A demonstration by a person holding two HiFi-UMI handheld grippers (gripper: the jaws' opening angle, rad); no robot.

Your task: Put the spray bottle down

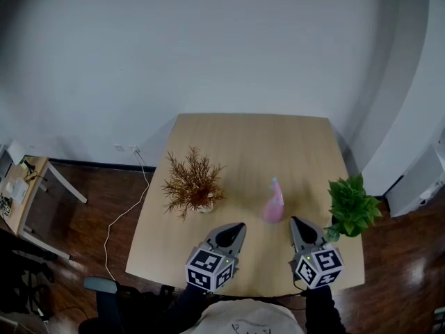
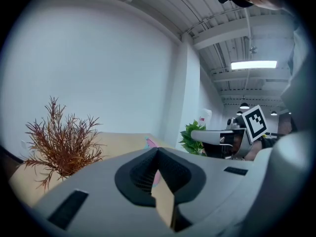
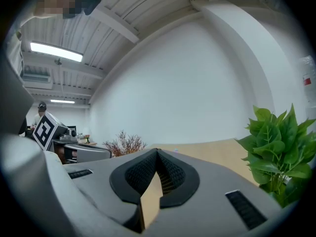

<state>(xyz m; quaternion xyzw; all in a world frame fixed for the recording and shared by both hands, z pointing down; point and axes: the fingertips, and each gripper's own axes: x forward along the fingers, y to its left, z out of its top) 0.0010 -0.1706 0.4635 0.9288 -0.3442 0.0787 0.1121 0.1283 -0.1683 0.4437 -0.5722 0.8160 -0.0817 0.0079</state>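
The pink spray bottle (image 1: 273, 204) stands upright on the wooden table (image 1: 250, 141), free of both grippers. My left gripper (image 1: 238, 227) hovers just to its near left, jaws shut with nothing between them. My right gripper (image 1: 296, 222) is just to its near right, also shut and empty. In the left gripper view the closed jaws (image 2: 158, 150) hide most of the bottle (image 2: 150, 142); only a pink sliver shows. In the right gripper view the shut jaws (image 3: 157, 152) point level across the table.
A dried brown plant (image 1: 193, 184) stands left of the bottle. A green potted plant (image 1: 352, 206) sits at the table's right edge, close to my right gripper. A white cable (image 1: 125, 211) runs over the floor at left, beside a small side table (image 1: 21, 186).
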